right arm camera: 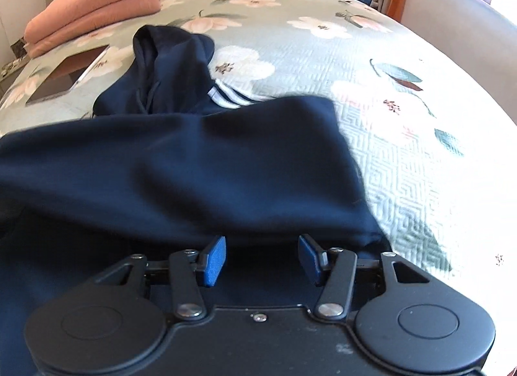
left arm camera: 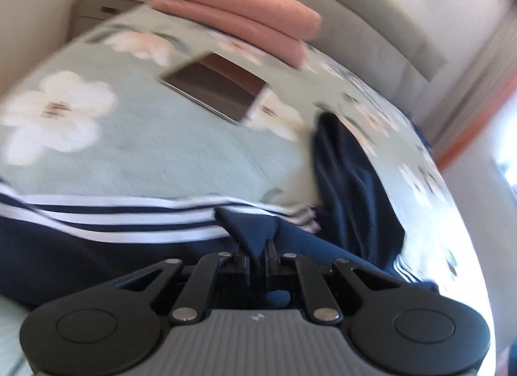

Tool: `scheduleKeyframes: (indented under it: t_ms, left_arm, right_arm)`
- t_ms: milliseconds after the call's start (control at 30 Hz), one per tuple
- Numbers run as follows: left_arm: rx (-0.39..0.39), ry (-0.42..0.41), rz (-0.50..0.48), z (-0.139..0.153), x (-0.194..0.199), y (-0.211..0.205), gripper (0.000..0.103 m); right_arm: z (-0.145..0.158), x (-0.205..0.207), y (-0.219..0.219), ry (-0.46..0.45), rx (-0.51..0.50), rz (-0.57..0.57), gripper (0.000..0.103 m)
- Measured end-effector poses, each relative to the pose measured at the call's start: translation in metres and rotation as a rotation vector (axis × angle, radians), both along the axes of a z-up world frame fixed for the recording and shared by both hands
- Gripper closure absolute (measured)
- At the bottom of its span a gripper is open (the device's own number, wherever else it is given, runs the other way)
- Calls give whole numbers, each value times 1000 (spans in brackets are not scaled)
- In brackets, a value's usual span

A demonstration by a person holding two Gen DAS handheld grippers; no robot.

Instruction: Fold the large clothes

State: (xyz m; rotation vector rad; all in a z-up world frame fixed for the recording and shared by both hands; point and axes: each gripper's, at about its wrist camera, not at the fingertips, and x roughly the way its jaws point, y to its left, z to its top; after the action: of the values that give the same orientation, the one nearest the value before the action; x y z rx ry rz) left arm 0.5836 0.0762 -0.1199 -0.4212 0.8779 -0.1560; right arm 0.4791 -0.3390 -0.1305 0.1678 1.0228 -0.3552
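A navy hoodie with white stripes lies on the floral bedspread. In the left wrist view my left gripper (left arm camera: 257, 251) is shut on a pinched fold of the navy hoodie (left arm camera: 349, 182); a striped sleeve (left arm camera: 113, 217) runs to the left. In the right wrist view my right gripper (right arm camera: 261, 258) is open, its blue pads (right arm camera: 213, 259) just at the near edge of a folded part of the hoodie (right arm camera: 181, 169). The hood (right arm camera: 171, 62) lies farther back.
A folded pink blanket (right arm camera: 97, 7) sits near the headboard. A flat dark tablet (right arm camera: 68, 72) lies on the bedspread (right arm camera: 404, 137) left of the hood. A nightstand (left arm camera: 103, 4) stands beside the bed. A curtain and window are at the right.
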Motion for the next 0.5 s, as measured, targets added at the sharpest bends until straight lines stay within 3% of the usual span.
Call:
scheduleKeyframes:
  t_ms: [67,133,200,233,267,333,367,433,500]
  left_arm:
    - [62,30,48,-7,-1,16,94]
    - [63,115,-12,-30,5,22,85]
    - [148,187,-15,-44,9,18,83]
    - [177,165,1,-40,4,20,82]
    - [203,92,42,-29,-6,21,82]
    - [219,-40,66,-9,-19,16,71]
    - [200,-78,30,-1,-21,9,69]
    - [132,-88,-90,1,-14,-11,70]
    - [42,-56,-198,-14,-1,-33,70]
  right_arm:
    - [-2,2,-4,4,1,-4,39]
    - [-7,5,-8,14,1,-1,39]
    - [-8,10,-12,6,-22,5,39]
    - [-6,13,-14,-9,-47,6,40]
    - [-4,17,-17,-34,-70,6,45]
    - [-3,32,-25,-90,-87,21,63]
    - [-4,43,-29,-118,-94,34,69]
    - [-14,69,-39,-145,-67,61,71]
    - [-35,98,-51,-99,60,102,71]
